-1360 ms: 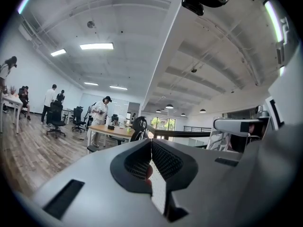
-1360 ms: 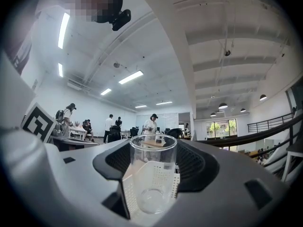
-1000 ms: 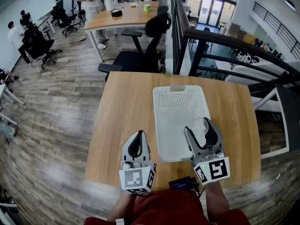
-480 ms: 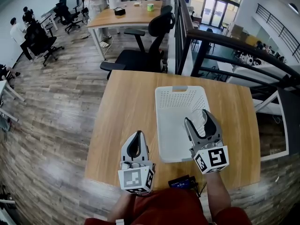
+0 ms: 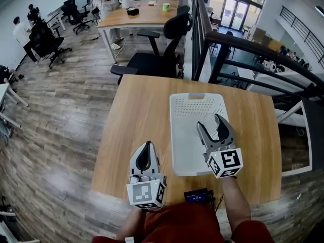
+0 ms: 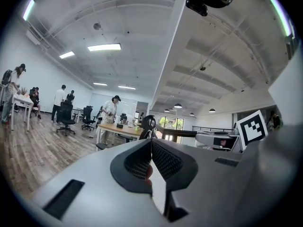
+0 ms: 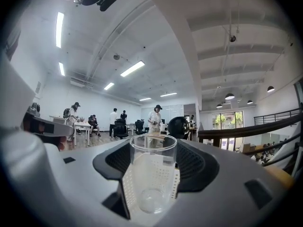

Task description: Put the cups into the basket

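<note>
Landmark: white perforated basket (image 5: 183, 140), lying on a wooden table (image 5: 134, 115).

Surroundings:
- Standing beyond the basket's far rim, off the table: a black office chair (image 5: 174, 29).
- Running past the far right corner: a dark railing (image 5: 243, 42).
- Standing farther off beyond the chair: a second wooden table (image 5: 144, 15), with people (image 5: 43, 34) sitting and standing near it.
- Lying at the table edge, just nearer than the basket's near rim: a small black device (image 5: 197, 194).

Task item:
- Hovering over the basket's right half: the right gripper (image 5: 209, 121), clamping a cup (image 7: 152, 174) between its pads.
- Appearing clear, straight-walled and thick-based, standing upright with its mouth up and letting the basket's hole pattern show through its wall.
- Touching the basket floor or not: not being discernible.

Other tool:
- Hanging left of the basket, near its near left corner, over bare table: the left gripper (image 5: 147, 146), jaws pressing together at the tips.

Views:
- Showing only in the right gripper view: the cup's full outline, both pads touching its sides.
- Showing in the head view as hardly more than a faint glint between the jaws.
- Showing only in the head view: the placing of both grippers against the basket.
</note>
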